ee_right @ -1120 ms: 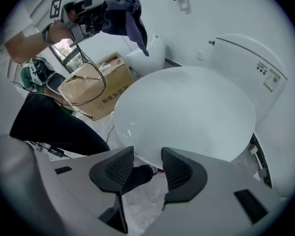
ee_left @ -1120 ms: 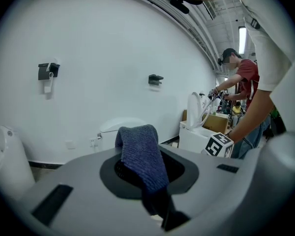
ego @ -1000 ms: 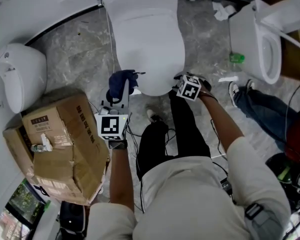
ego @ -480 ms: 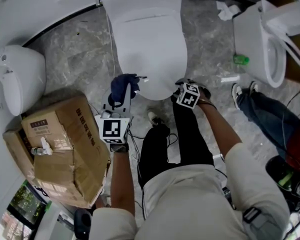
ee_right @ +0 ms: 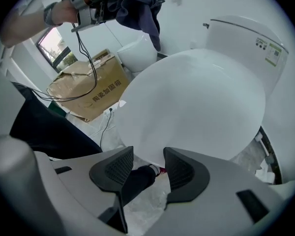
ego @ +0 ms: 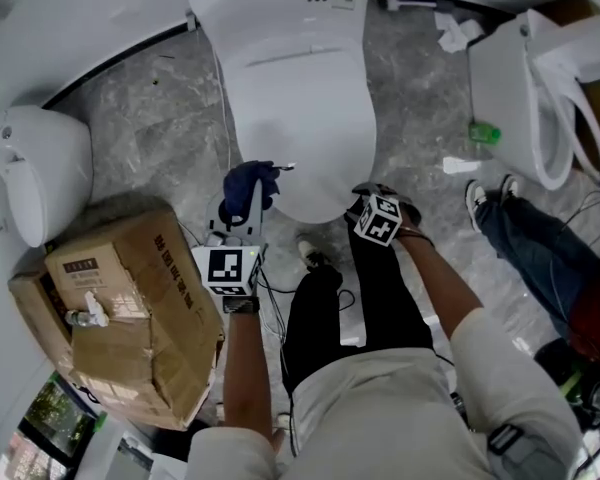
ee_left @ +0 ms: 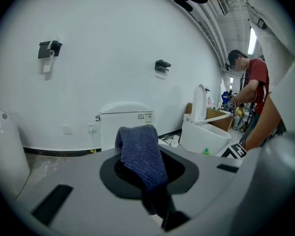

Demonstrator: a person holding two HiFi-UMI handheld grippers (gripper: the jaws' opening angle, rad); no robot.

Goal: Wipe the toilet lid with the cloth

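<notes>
Sagging at left sits a creased cardboard box [ego: 130, 308]. The left gripper [ego: 248, 200] clamps a nubby dark-blue knitted cloth [ee_left: 140, 156] (bunched, drooping) just beside the glossy white oval toilet lid [ego: 305, 108]. The right gripper [ee_right: 147, 168] hangs at the lid's front rim, ribbed jaws narrowly apart and empty.

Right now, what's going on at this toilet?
A person stands over the closed toilet lid with a hand-held gripper in each hand. The left hand-held gripper is shut on a dark blue cloth, held in the air off the lid's front left edge. The right hand-held gripper is open and empty by the lid's front edge.
</notes>
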